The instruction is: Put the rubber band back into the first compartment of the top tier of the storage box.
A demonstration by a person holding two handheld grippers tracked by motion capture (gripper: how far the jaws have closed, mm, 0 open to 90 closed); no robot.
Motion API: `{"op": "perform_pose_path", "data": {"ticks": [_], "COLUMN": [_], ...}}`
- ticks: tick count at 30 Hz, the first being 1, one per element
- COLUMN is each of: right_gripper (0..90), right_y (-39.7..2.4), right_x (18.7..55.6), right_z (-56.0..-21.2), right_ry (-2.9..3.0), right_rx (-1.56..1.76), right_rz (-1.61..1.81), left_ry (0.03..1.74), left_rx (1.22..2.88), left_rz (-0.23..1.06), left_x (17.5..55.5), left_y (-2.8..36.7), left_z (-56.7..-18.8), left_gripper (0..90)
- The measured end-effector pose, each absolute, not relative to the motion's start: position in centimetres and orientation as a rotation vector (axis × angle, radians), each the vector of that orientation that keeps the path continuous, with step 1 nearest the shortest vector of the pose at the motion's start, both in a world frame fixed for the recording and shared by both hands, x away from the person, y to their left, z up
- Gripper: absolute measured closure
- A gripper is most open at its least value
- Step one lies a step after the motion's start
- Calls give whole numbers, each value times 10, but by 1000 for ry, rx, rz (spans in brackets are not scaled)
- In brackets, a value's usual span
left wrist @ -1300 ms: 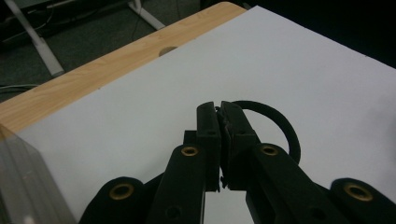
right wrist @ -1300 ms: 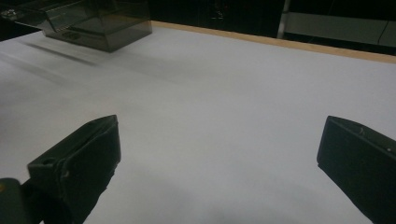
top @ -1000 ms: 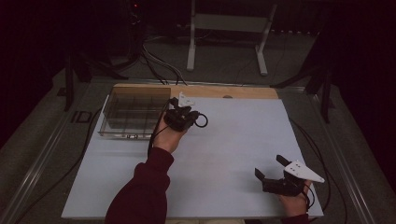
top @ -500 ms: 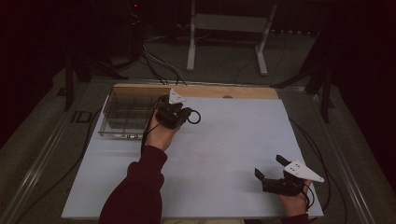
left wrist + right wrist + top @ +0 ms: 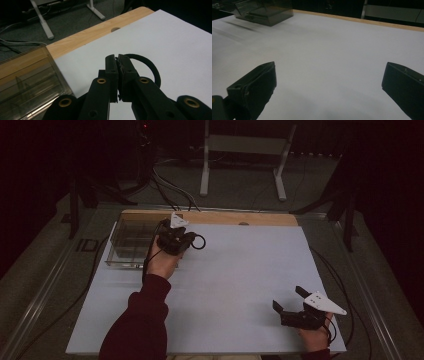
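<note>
Dim room, white sheet (image 5: 235,285) over a wooden worktop (image 5: 235,218), bare wood strip along the far edge. Left gripper (image 5: 176,236) sat just off the bin (image 5: 131,240) at the far left corner, jaws pinched tight on a black ring (image 5: 143,68); most of the loop hung out past the tips to one side. Right gripper (image 5: 295,307) rested near the near right corner, jaws spread wide, nothing between them. Risk as I judged it: the pinch caught only a short arc of the ring, so a quick swing toward the bin could twist it or let it slip onto the sheet. The bin's clear wall was hard to read in that light; I could have clipped its rim with the loop or dropped into the wrong compartment.
</note>
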State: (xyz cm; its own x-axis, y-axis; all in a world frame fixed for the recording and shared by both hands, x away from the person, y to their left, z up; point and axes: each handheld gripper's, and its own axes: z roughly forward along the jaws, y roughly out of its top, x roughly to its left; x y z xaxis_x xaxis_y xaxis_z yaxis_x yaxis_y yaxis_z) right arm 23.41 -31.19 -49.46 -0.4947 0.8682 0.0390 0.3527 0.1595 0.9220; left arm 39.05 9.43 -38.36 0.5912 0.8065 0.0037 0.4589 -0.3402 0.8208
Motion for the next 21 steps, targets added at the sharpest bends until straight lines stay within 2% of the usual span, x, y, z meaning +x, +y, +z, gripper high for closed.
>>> {"op": "perform_pose_path", "data": {"ticks": [21], "right_gripper": [0], "right_y": [-312], "right_x": [235], "right_z": [-495], "right_ry": [1933], "right_rx": [1160], "right_rz": [1319], "left_ry": [1051], "left_rx": [1942], "left_rz": [558], "left_x": [391], "left_y": [131], "left_z": [-380], "left_gripper": [884]}}
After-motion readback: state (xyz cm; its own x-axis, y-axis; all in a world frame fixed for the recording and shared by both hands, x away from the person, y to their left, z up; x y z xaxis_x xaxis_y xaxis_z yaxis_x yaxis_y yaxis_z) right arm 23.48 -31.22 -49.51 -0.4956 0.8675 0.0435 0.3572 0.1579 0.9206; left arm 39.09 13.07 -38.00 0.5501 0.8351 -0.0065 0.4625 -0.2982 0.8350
